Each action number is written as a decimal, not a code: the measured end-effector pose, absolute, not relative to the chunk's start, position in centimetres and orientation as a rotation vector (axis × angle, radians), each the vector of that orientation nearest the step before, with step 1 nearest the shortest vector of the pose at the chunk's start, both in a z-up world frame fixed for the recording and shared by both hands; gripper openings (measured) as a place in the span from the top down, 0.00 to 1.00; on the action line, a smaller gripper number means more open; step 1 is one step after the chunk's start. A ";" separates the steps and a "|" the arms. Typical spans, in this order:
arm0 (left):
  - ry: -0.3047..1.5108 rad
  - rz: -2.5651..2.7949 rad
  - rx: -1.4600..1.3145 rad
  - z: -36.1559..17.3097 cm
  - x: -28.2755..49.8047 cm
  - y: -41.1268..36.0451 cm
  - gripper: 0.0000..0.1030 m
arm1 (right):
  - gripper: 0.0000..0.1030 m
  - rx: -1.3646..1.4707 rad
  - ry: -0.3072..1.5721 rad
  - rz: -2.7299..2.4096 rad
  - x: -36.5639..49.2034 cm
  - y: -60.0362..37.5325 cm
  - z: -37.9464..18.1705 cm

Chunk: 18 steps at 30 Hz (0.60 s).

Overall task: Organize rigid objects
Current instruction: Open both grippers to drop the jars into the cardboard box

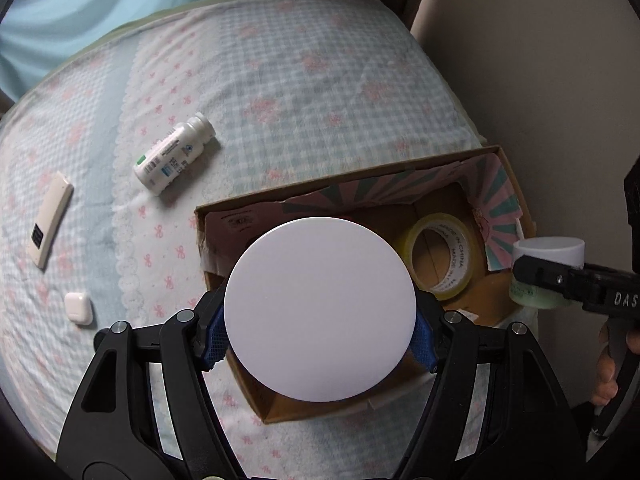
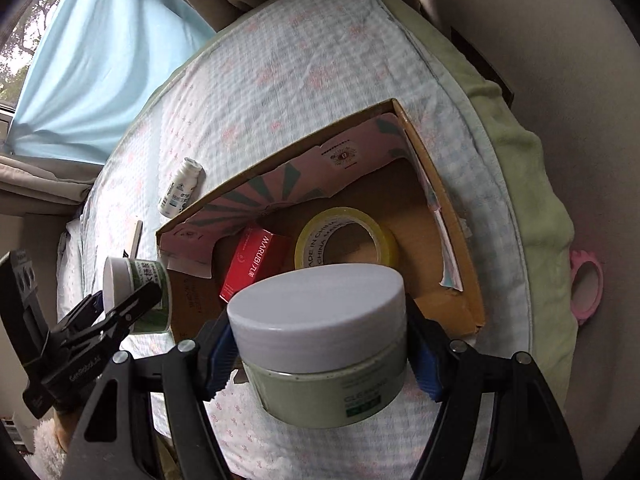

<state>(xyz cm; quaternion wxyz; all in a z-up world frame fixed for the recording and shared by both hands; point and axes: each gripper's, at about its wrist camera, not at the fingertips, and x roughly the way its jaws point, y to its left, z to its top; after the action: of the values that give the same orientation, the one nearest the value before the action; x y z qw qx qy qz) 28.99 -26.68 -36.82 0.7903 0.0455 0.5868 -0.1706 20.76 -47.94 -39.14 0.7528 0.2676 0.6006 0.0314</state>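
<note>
An open cardboard box (image 1: 352,178) (image 2: 460,216) lies on the bed. Inside it are a tape roll (image 1: 466,268) (image 2: 316,236) and a red carton (image 2: 252,264). My left gripper (image 1: 320,320) is shut on a white-lidded jar (image 1: 320,308), held over the box's near part; the same gripper (image 2: 120,300) and jar (image 2: 136,296) show at left in the right wrist view. My right gripper (image 2: 320,348) is shut on a pale green jar with a white lid (image 2: 324,344), above the box's near edge; this jar (image 1: 548,252) shows at right in the left wrist view.
On the checked bedspread left of the box lie a white pill bottle (image 1: 174,160) (image 2: 178,188), a white remote (image 1: 50,220) and a small white earbud case (image 1: 78,308). A wall stands right of the bed. A pink ring (image 2: 586,284) sits beside the mattress.
</note>
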 end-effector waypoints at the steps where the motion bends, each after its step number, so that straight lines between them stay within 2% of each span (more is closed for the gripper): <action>1: 1.267 -0.358 0.101 -37.6 29.6 -27.0 0.34 | 0.33 0.569 1.306 0.074 20.9 -47.8 -39.5; 7: 1.306 -0.336 0.130 -41.4 31.7 -27.7 0.34 | 0.33 0.444 1.260 0.116 22.4 -46.3 -41.3; 14: 1.353 -0.328 0.206 -42.9 32.2 -28.4 0.32 | 0.32 0.370 1.248 0.191 24.0 -44.4 -42.7; 15: 1.357 -0.344 0.203 -42.7 32.2 -28.5 0.18 | 0.26 0.355 1.261 0.186 24.1 -44.2 -42.9; 16: 1.348 -0.359 0.191 -42.2 32.3 -28.4 0.03 | 0.09 0.336 1.256 0.171 24.2 -44.2 -42.8; 17: 1.329 -0.371 0.178 -41.4 32.2 -28.2 0.00 | 0.01 0.319 1.236 0.165 24.1 -44.3 -42.5; 18: 1.312 -0.378 0.170 -40.7 32.2 -28.0 0.00 | 0.00 0.307 1.214 0.168 23.9 -44.3 -42.2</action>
<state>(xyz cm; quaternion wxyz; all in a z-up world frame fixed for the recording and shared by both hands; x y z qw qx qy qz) 32.17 -28.04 -40.69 0.7726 0.0786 0.6055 -0.1742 23.93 -44.25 -42.24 0.8069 0.1437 0.5675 0.0786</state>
